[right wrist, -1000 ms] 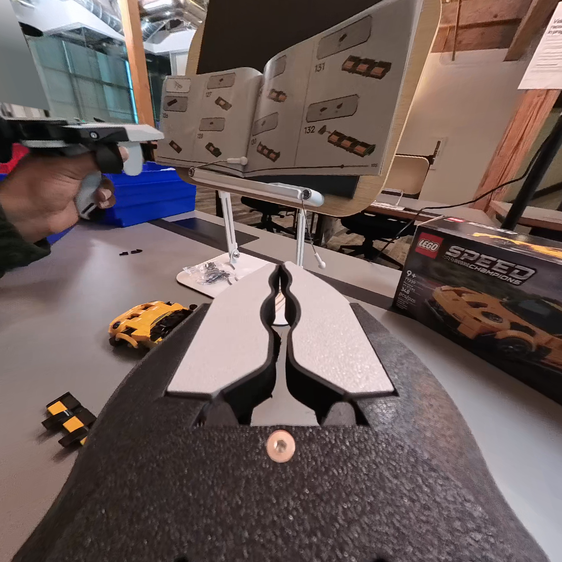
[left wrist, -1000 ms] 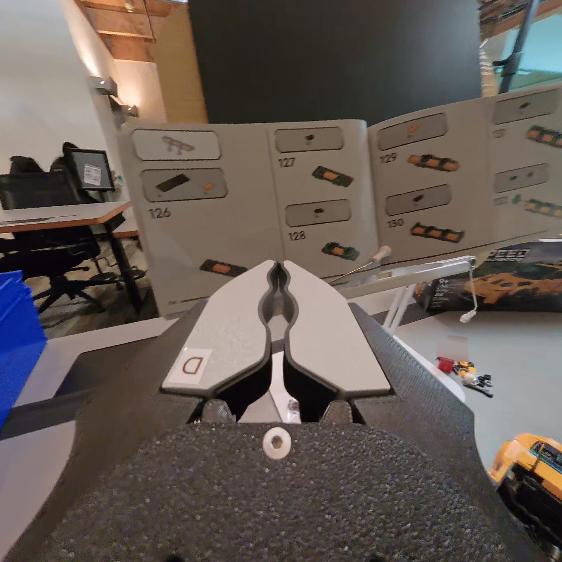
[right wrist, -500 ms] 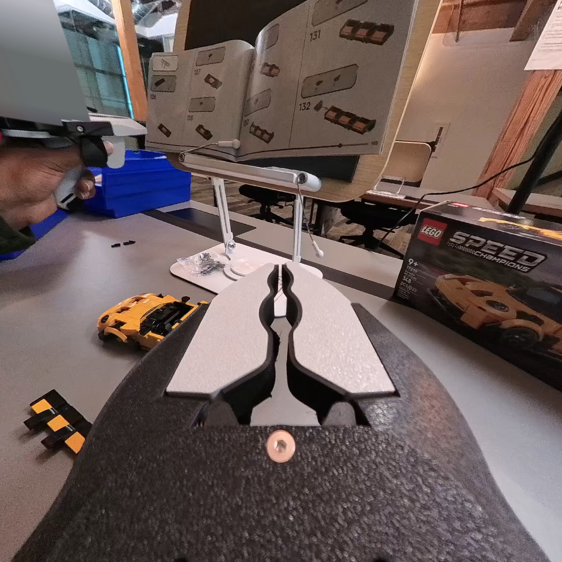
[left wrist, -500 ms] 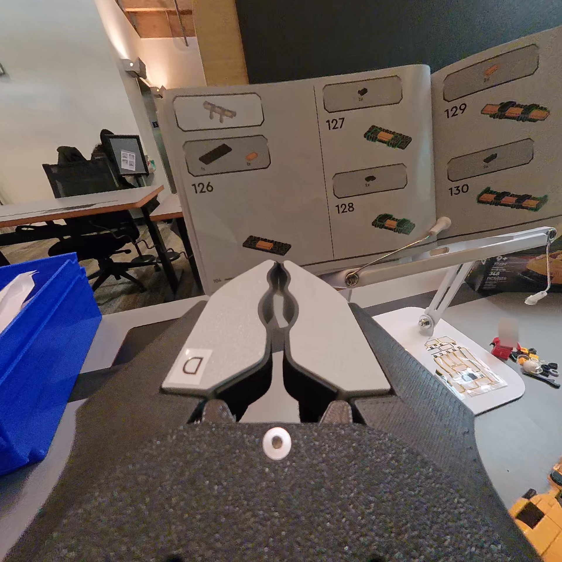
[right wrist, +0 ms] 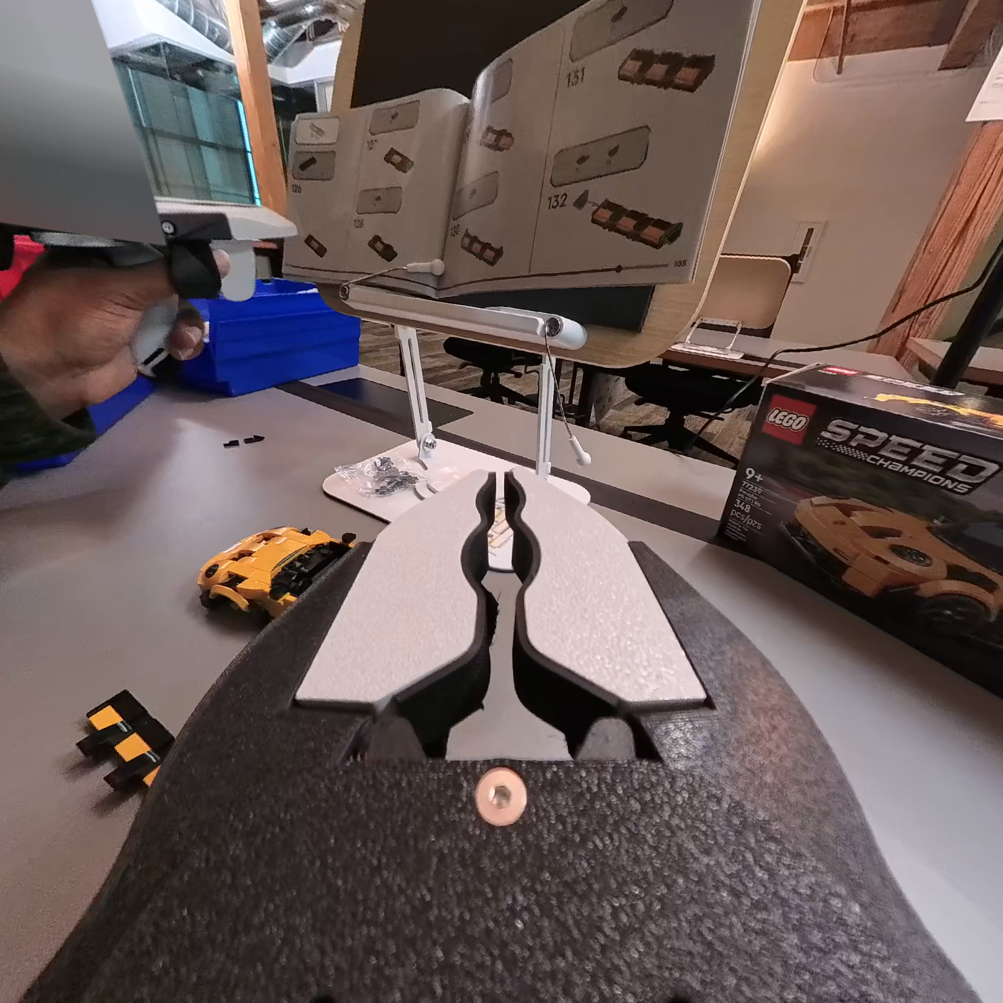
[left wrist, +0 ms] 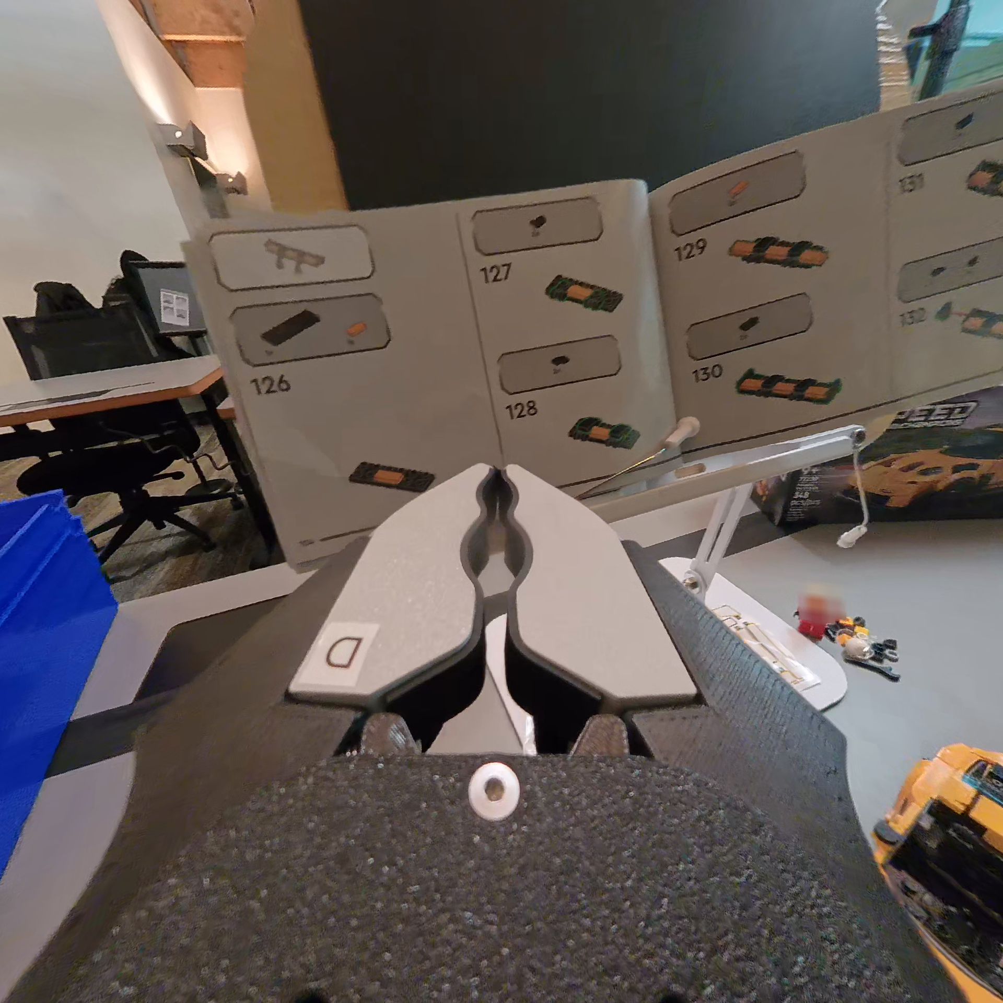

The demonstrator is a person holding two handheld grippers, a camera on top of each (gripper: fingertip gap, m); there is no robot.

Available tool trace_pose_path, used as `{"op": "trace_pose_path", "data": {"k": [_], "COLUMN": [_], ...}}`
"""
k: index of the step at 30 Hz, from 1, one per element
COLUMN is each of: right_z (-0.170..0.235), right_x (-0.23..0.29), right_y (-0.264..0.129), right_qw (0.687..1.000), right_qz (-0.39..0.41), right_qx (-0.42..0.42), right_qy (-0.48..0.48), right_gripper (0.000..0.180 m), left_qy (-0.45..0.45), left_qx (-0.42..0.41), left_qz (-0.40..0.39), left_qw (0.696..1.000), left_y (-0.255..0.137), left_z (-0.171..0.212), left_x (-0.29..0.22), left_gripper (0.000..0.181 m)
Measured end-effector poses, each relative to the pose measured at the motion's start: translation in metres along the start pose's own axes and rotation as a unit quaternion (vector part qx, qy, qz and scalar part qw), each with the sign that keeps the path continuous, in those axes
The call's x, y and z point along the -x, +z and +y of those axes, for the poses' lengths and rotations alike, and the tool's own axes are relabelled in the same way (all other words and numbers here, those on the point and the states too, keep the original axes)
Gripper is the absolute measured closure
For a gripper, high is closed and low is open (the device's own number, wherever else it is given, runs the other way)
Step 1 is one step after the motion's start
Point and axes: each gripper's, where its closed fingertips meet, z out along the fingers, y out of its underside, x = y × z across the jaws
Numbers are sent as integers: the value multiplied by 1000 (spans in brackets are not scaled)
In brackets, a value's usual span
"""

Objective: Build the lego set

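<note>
You hold both the left tongs (left wrist: pixel 500 477) and the right tongs (right wrist: pixel 499 477) clenched on nothing and raised toward the propped instruction booklet (left wrist: pixel 434 347) – reading it, I judge – while the yellow car (right wrist: pixel 271 570) waits on the bench (right wrist: pixel 108 543) left of the right tongs.

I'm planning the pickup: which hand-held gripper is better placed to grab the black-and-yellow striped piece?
Probably the right hand-held gripper: the striped piece lies close beside it, while the left hand-held gripper is raised by the booklet.
</note>
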Motion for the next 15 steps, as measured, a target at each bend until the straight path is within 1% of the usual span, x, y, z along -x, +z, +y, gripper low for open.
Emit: {"op": "trace_pose_path", "data": {"k": [6, 15], "right_z": [0, -1], "right_x": [1, 2], "right_y": [1, 2], "right_qw": [1000, 1000], "right_qz": [-3, -6], "right_qx": [0, -1], "right_qy": [0, -2], "right_gripper": [177, 177], "left_qy": [17, 35], "left_qx": [-14, -39], "left_qz": [14, 9], "left_qw": [1000, 999], "left_y": [7, 21], "left_z": [-17, -45], "left_x": [-16, -18], "left_gripper": [181, 180]}}
